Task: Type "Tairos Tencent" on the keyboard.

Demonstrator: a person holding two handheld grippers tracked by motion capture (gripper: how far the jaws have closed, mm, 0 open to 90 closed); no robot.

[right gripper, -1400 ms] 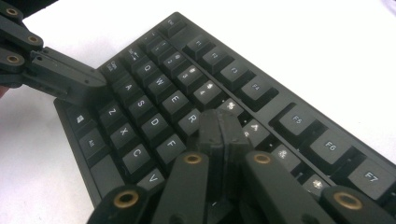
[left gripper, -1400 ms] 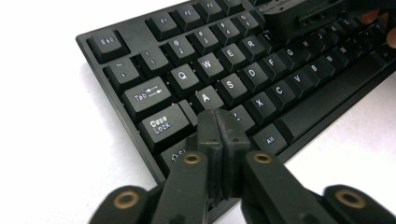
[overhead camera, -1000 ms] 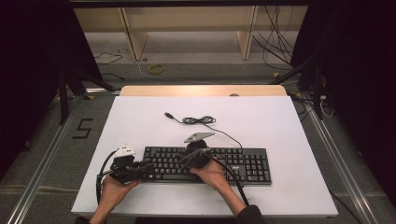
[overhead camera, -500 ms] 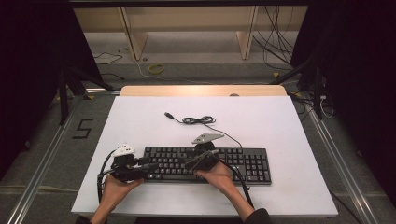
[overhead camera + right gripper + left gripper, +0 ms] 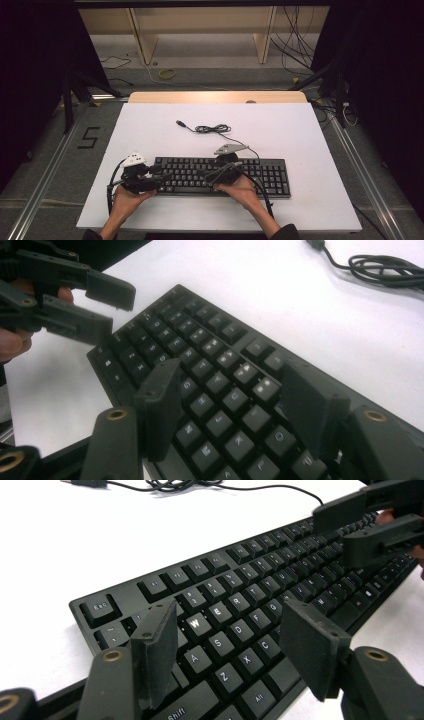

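the black keyboard [image 5: 220, 176] lies flat near the front edge of the white table [image 5: 310, 145], its long side running across, with its cable [image 5: 215, 129] trailing back to a loose coil and a plug lying unconnected further up the table.

the left gripper [image 5: 150, 179] hovers over the keyboard's left end and the right gripper [image 5: 212, 175] over its middle. both pairs of jaws have just been opening, and now they stand spread with nothing pinched between them. in the left gripper view [image 5: 230, 645] the pads sit above the letter rows without pressing on them, and the right gripper view [image 5: 235, 405] shows the same over the middle keys.

my reading is that the keyboard has just been let go, so whatever placing or straightening was wanted looks done or nearly so. it rests square to the table edge and both hands are free. what may be left is the cable, which is still a tangle with its plug loose. i cannot tell whether tidying it is part of the job.

as for writing, the key legends read clearly in the left gripper view: esc, w, e, r, a, s, d, z, x, c, shift, alt. no maker's name shows on the keyboard. on the floor to the left of the table a figure 5 [image 5: 89, 138] is marked out in dark tape.
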